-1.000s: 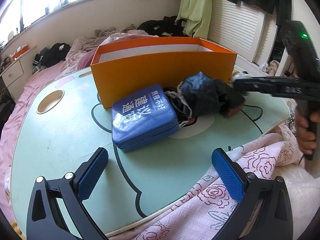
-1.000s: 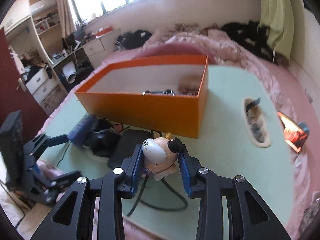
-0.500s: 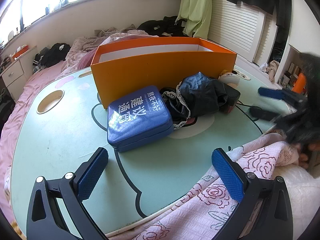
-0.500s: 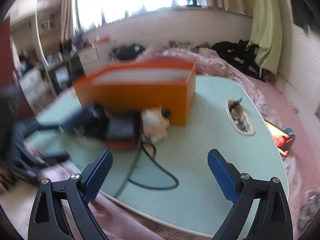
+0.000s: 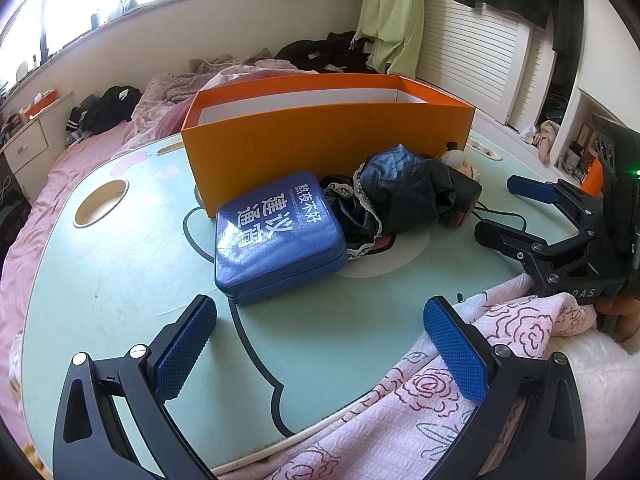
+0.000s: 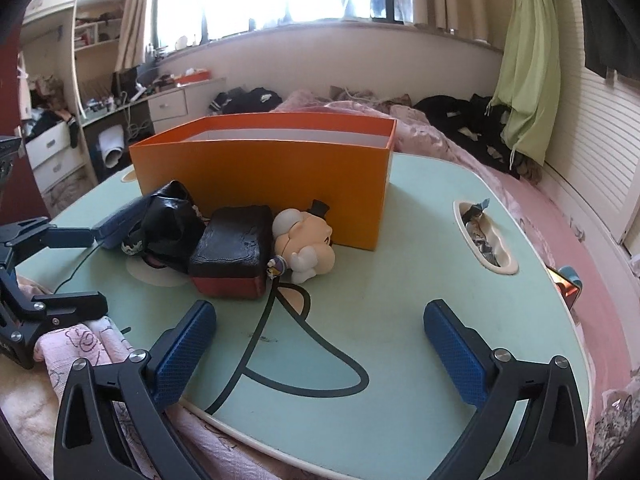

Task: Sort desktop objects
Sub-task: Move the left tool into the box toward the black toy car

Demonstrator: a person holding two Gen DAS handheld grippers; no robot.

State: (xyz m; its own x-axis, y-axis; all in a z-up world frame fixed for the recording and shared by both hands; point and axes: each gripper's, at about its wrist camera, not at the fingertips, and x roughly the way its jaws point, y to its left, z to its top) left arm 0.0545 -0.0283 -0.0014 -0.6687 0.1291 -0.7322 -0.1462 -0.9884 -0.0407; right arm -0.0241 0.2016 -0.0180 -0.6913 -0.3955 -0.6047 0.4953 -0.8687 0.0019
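Note:
An orange box (image 5: 320, 148) (image 6: 264, 176) stands open-topped on the pale green table (image 5: 120, 280). In front of it lie a blue tin (image 5: 276, 236), a dark lace-edged cloth (image 5: 400, 196), a black-and-red block (image 6: 230, 252) and a small figurine (image 6: 308, 244) with a black hat. My left gripper (image 5: 320, 308) hovers open over the table's near edge, short of the tin. My right gripper (image 6: 320, 312) (image 5: 500, 208) is back from the figurine; its jaws are opening, with nothing between them. The left gripper (image 6: 96, 270) also shows at the right wrist view's left edge.
A round cup hole (image 5: 100, 204) is cut into the table's left side, and an oval slot (image 6: 484, 240) on the right holds wrappers. A pink rose-print blanket (image 5: 440, 420) laps over the near edge. A bed with clothes lies behind the box.
My right gripper let go of the figurine, opened wide and drew back and down to the table's near edge. The figurine now lies beside the black block. The left gripper has not moved.

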